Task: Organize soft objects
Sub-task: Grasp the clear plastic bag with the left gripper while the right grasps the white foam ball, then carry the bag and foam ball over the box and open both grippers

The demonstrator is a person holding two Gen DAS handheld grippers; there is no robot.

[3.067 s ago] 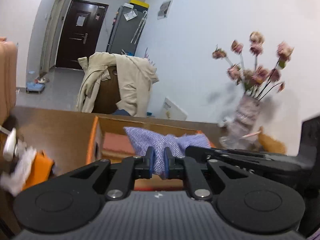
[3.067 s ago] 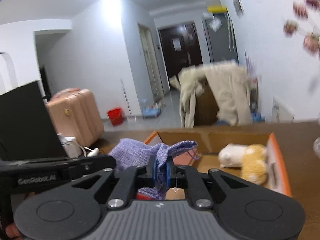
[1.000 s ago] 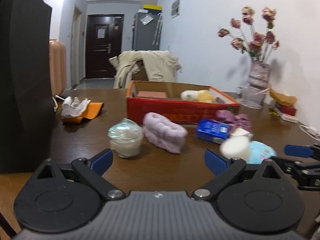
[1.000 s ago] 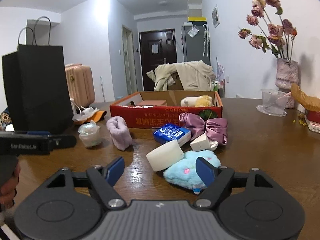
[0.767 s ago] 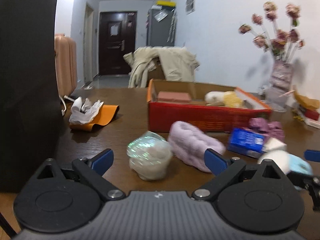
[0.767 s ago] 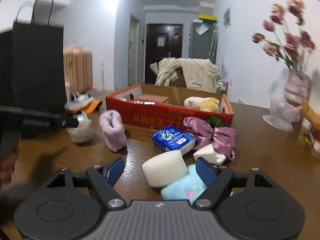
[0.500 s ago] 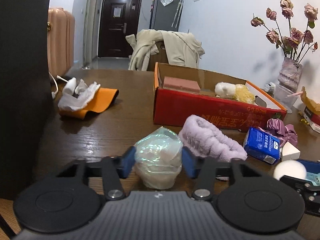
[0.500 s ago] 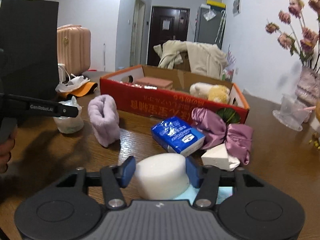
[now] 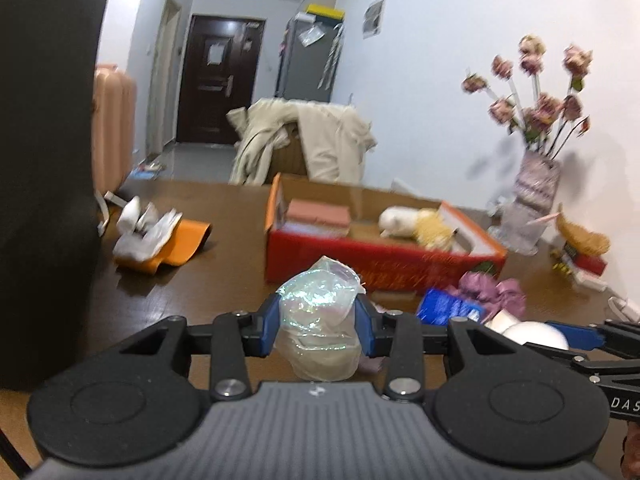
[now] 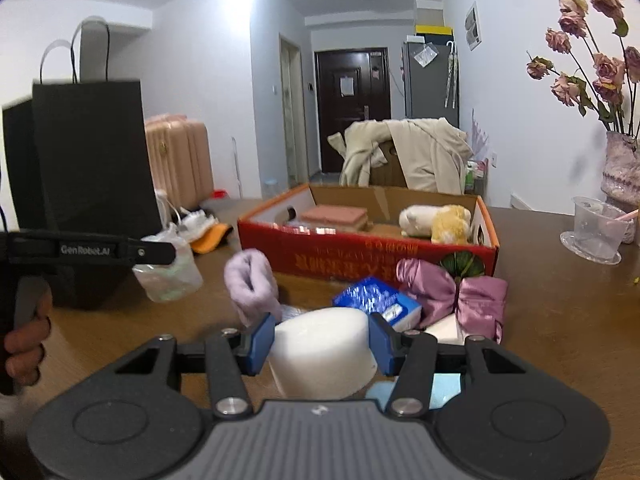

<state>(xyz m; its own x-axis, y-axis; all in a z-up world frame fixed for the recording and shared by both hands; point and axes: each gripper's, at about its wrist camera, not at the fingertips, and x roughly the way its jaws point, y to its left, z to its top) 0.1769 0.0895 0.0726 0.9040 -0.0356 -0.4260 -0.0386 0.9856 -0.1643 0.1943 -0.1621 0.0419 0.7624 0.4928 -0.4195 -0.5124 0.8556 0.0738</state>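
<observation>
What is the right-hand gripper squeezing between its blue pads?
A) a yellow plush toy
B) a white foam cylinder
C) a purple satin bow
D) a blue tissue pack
B: the right gripper has both blue pads pressed against the white foam cylinder.

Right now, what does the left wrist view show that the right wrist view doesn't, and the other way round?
Only the left wrist view: the left gripper with its jaws closed on the iridescent plastic bundle, both blue pads pressing its sides.

Only the right wrist view: the right gripper with its jaws closed on the white foam cylinder, the lilac fuzzy roll, and the black bag's handles.

Both: the red cardboard box holding a pink block and a white-and-yellow plush, plus the blue packet and purple satin bow.
</observation>
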